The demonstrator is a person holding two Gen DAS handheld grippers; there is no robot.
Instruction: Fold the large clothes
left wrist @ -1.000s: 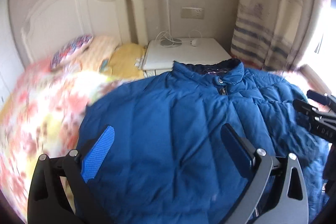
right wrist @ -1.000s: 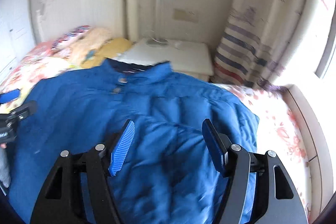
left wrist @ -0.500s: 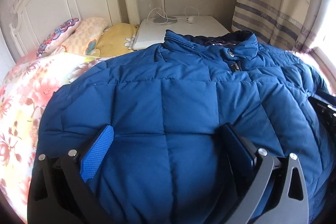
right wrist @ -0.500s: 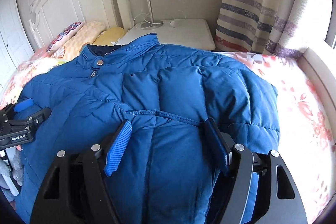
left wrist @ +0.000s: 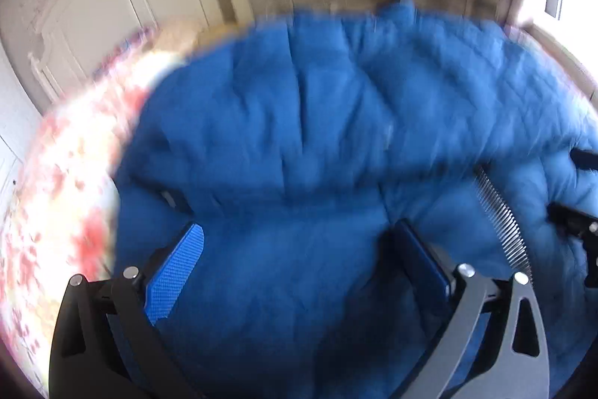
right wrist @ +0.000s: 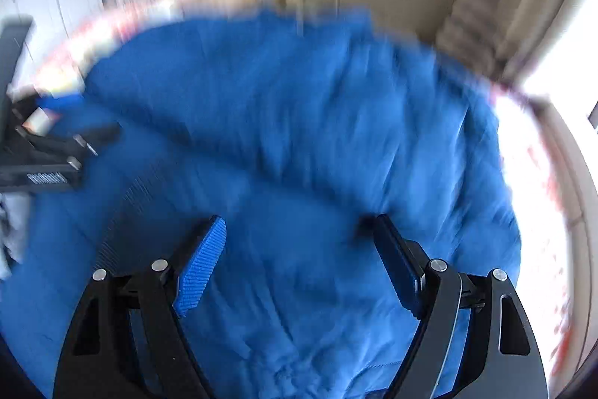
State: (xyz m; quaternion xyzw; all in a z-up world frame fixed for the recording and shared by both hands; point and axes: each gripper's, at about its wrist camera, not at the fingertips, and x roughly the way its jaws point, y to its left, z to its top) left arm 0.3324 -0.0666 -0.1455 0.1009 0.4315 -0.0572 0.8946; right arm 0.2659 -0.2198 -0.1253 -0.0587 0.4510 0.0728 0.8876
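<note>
Bed w/ floral cover (left wrist: 63, 174); blue puffer jacket (left wrist: 299, 137) spread on top

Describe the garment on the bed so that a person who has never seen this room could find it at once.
Start from the bed with the flowered cover, which stands against a white headboard. Spread over most of it lies the blue jacket, puffy and quilted. It is the only plain blue thing there; the bedding around it is pale with red flowers.
</note>
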